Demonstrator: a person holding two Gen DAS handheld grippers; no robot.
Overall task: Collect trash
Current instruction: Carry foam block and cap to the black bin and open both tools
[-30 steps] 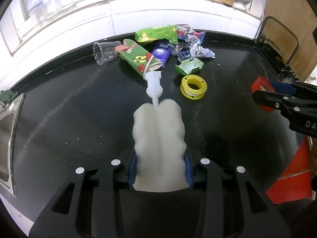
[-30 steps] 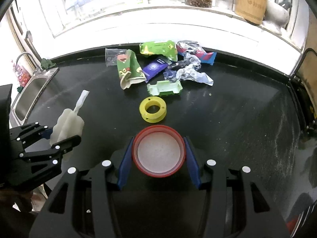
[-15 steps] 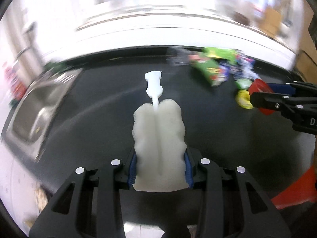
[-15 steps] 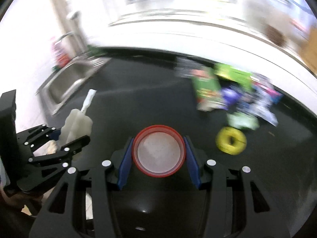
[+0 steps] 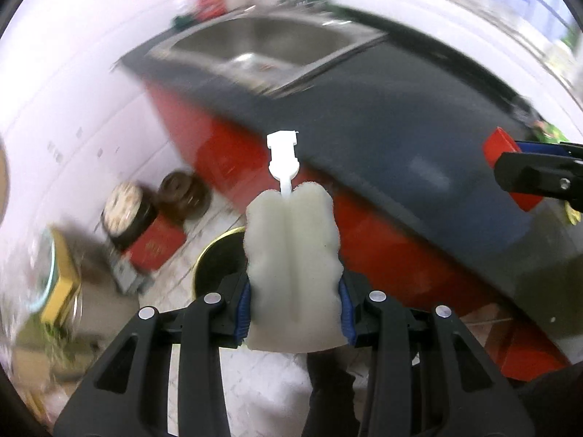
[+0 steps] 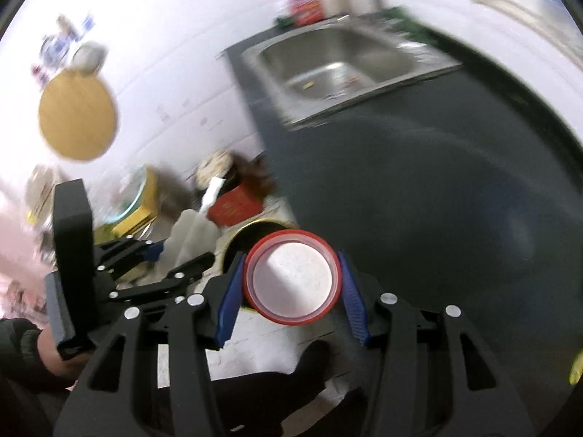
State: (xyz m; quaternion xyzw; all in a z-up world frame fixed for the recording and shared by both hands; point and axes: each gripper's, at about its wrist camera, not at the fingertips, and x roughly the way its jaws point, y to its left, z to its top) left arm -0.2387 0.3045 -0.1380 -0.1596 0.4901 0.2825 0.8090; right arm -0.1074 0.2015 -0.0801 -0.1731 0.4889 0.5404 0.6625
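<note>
My left gripper (image 5: 293, 300) is shut on a white sponge brush (image 5: 293, 255) with a white plastic handle tip (image 5: 282, 154), held beyond the counter's edge above a dark round bin with a gold rim (image 5: 215, 258) on the floor. My right gripper (image 6: 293, 286) is shut on a red-rimmed round cup (image 6: 293, 276), seen from its bottom, held over the same bin (image 6: 262, 227). The left gripper with the sponge brush (image 6: 189, 235) shows at the left of the right wrist view. The right gripper and red cup (image 5: 508, 167) show at the right edge of the left wrist view.
A black counter (image 5: 400, 127) with a red front panel (image 5: 233, 145) holds a steel sink (image 5: 262, 47). On the tiled floor stand a red box (image 5: 153, 245), round tins (image 5: 122, 207) and a yellow container (image 5: 62, 276). A round wooden board (image 6: 76, 116) hangs on the white wall.
Both grippers have swung left, away from the trash pile on the counter, past the sink and down over the floor bin. Each still holds its item.
</note>
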